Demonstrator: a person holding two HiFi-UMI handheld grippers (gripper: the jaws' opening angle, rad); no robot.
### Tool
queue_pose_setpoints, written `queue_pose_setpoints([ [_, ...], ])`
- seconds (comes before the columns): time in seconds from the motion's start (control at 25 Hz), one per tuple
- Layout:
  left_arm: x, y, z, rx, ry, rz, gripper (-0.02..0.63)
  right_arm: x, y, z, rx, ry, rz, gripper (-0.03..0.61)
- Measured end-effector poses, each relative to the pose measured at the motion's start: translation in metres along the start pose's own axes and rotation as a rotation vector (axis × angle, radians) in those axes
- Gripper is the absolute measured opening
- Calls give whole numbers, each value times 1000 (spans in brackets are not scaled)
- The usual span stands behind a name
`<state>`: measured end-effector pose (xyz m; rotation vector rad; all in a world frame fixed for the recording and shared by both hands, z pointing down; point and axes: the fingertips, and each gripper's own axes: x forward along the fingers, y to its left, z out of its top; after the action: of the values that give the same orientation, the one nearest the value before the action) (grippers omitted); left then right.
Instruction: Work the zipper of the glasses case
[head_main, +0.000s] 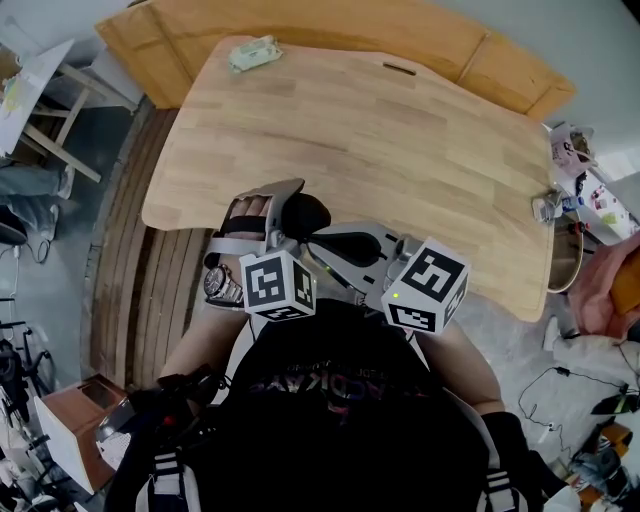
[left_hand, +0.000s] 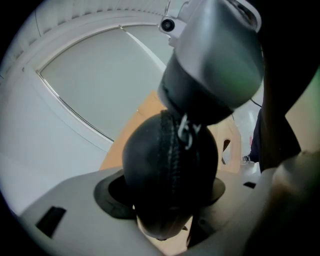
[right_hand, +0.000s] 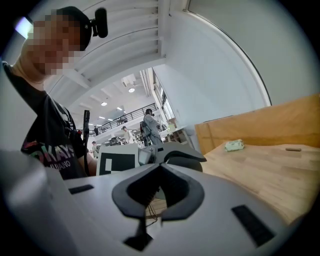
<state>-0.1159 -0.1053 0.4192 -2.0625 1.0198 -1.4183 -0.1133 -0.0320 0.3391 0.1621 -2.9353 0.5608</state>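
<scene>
I have both grippers held close to the chest, over the near edge of the light wooden table (head_main: 380, 130). The left hand (head_main: 245, 215), with a metal wristwatch (head_main: 222, 285) on its wrist, tips the left gripper (head_main: 292, 212) forward and downward. Its marker cube (head_main: 278, 285) faces up at me.

In the left gripper view its jaws are clamped on the black rounded zip-up glasses case (left_hand: 160, 170), one pad on each flank. The case stands up out of them, off the table, with the zipper seam running up its middle towards the camera.

The right gripper (head_main: 322, 240) lies nearly level and reaches across to the left, its own marker cube (head_main: 428, 285) trailing by my right side. Its tips meet the top of the case. In the right gripper view its jaws are pressed fully together. From the left gripper view, the small silver zipper pull (left_hand: 186, 132) hangs right at those dark tips. Its upper end disappears under them, so I read it as pinched there, near the top of the seam.

Far across the table, well apart from all this, lies a small pale green packet (head_main: 253, 52).
</scene>
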Motion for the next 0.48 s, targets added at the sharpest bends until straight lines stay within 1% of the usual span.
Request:
queue_pose_setpoints([
  [0.08, 0, -1, 0, -10, -3, -5, 287, 1, 0, -1, -5, 4, -5, 15],
  [0.16, 0, -1, 0, -28, -15, -11, 287, 1, 0, 0, -4, -14, -6, 17],
  [0.2, 0, 0, 1, -46, -24, -14, 287, -1, 1, 3, -5, -37, -4, 17],
  [0.28, -1, 1, 1, -94, -43, -26, 288, -11, 1, 13, 10, -121, 14, 27],
  [0.36, -2, 0, 0, -158, -68, -51, 288, -29, -3, 23, 65, -220, 43, 159],
  [0.4, -4, 0, 0, -201, -87, -71, 288, -39, -7, 27, 93, -259, 51, 176],
  [0.48, -8, 1, 4, -313, -148, -120, 288, -59, -18, 30, 126, -311, 47, 187],
])
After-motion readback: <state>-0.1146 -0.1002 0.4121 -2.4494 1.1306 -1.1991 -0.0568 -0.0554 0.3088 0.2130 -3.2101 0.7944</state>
